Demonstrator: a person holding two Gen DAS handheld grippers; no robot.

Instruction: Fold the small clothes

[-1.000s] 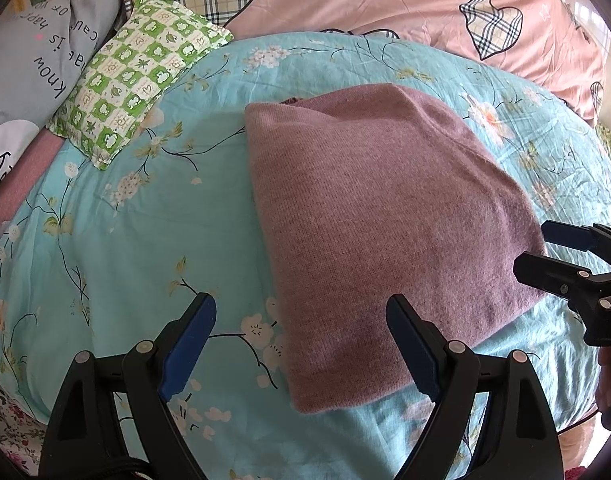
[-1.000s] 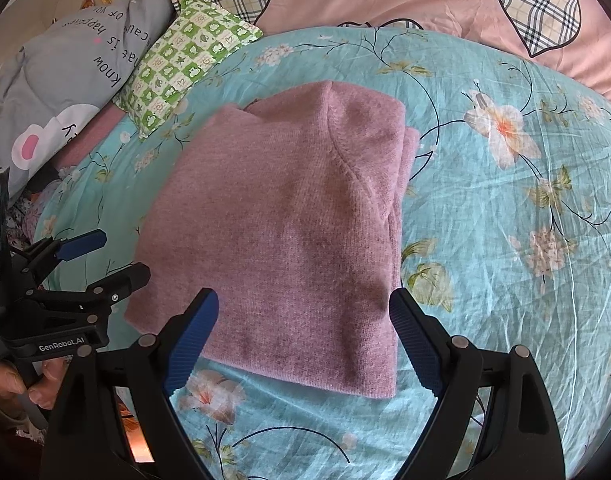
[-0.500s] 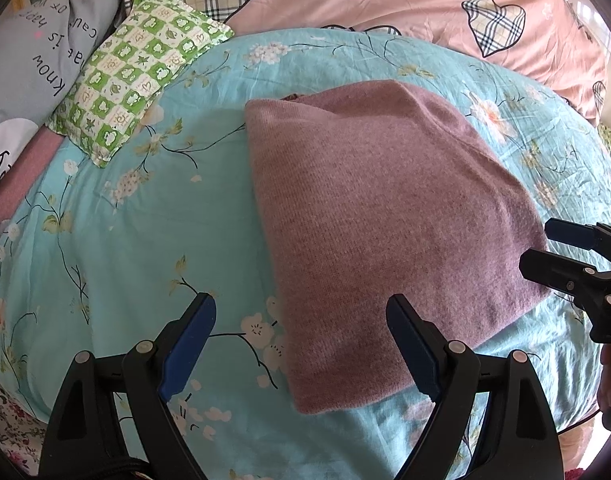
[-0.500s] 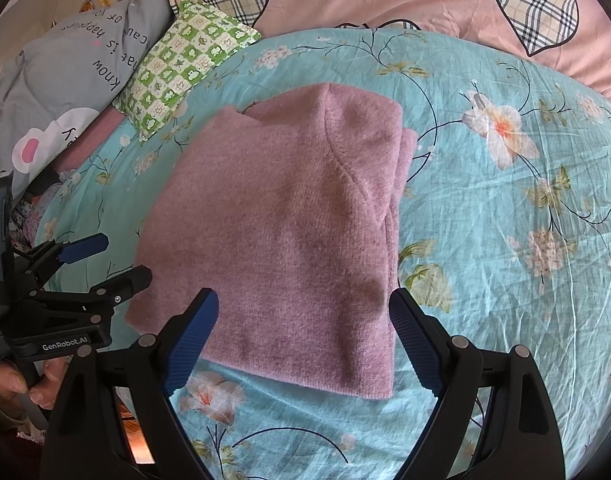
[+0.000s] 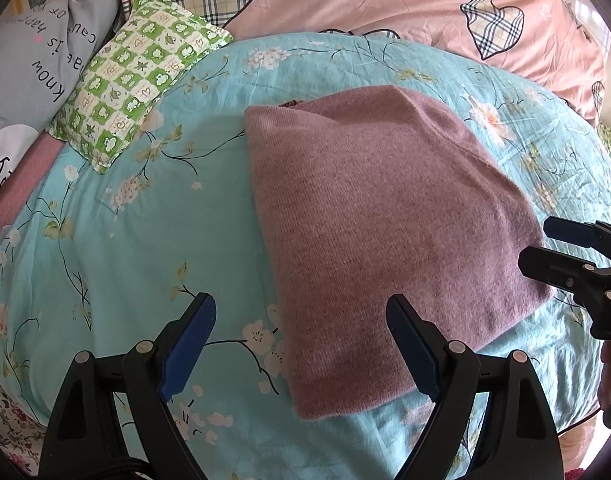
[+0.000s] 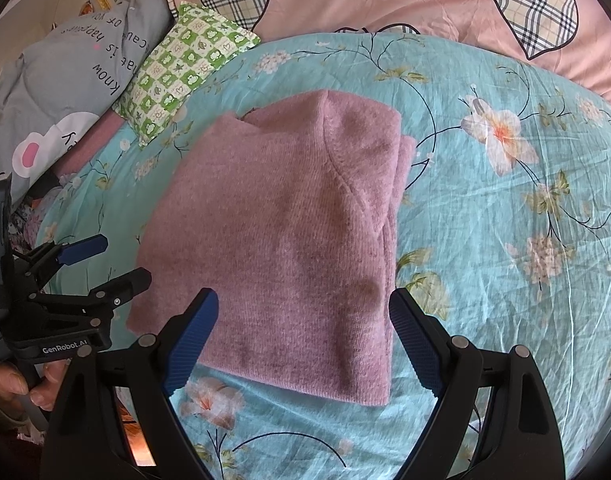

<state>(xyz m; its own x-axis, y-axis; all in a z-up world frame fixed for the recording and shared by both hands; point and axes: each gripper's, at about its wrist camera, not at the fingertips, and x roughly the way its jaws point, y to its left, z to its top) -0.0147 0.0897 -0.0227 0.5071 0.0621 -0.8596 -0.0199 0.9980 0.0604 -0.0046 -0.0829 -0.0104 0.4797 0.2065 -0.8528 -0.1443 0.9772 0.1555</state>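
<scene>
A mauve knit sweater lies folded into a flat rectangle on the teal flowered bedsheet; it also shows in the right wrist view. My left gripper is open and empty, held above the sweater's near left corner. My right gripper is open and empty, held above the sweater's near edge. Each gripper shows in the other's view: the right one at the sweater's right corner, the left one at its left corner. Neither touches the sweater.
A green checked pillow and a grey printed pillow lie at the far left. A pink quilt with plaid hearts runs along the back. The bed's near edge is just below the grippers.
Both grippers have drifted slightly back and up from the sweater. The sweater has not moved and both stay open.
</scene>
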